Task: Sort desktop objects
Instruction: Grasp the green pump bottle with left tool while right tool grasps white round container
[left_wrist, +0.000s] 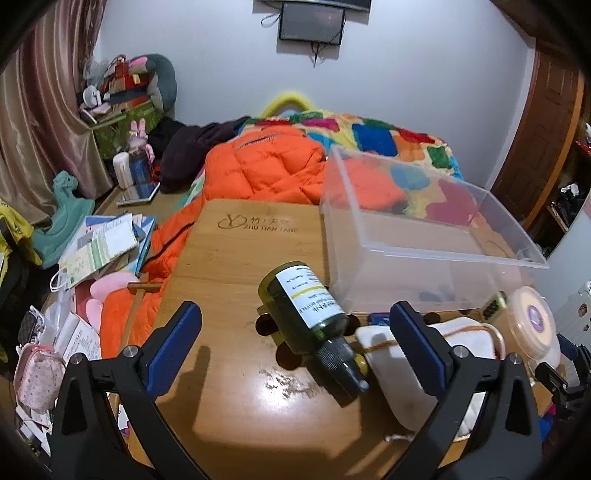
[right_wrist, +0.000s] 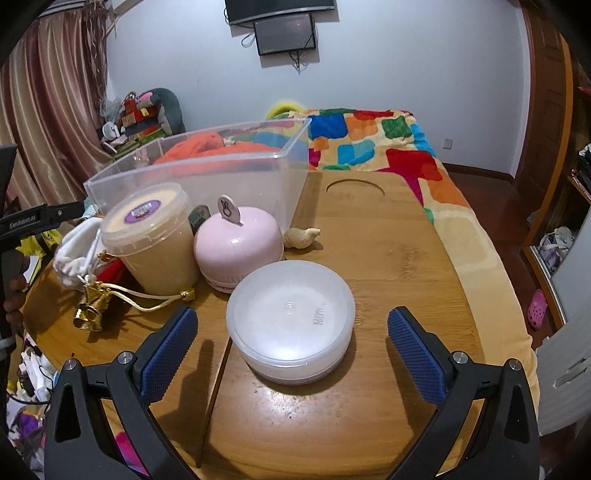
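One bamboo table (right_wrist: 388, 258), set over the bed as the work surface, carrying everything to be sorted. One clear plastic bin (left_wrist: 436, 254) at the far side, apparently the destination, nearly empty, with only a small dark item or two visible through its wall; wide mouth up, within reach of both tools.

Two tools, both released, jaws spread as wide as possible, gripping nothing. Left tool (left_wrist: 295, 350) angled down over one dark green bottle (left_wrist: 306, 314), lying on its side, cap toward the camera, base touching the bin wall; likely lined up for a grasp across the body. Right tool (right_wrist: 291, 343) angled down with one round translucent container (right_wrist: 291, 321), lid on, sitting between the pads but untouched; probably the next pick on that side.

Behind it, bunched close together near the bin: one tall tub (right_wrist: 147, 236) of beige contents, upright and lidded; one pink dome-shaped gadget (right_wrist: 240, 247) with a bunny tab; one white drawstring pouch (left_wrist: 402, 354) just beside the bottle; one gold trinket (right_wrist: 92, 306) on a cord; one small pale figurine (right_wrist: 301, 236) against the bin corner. Sorting seemingly barely begun.
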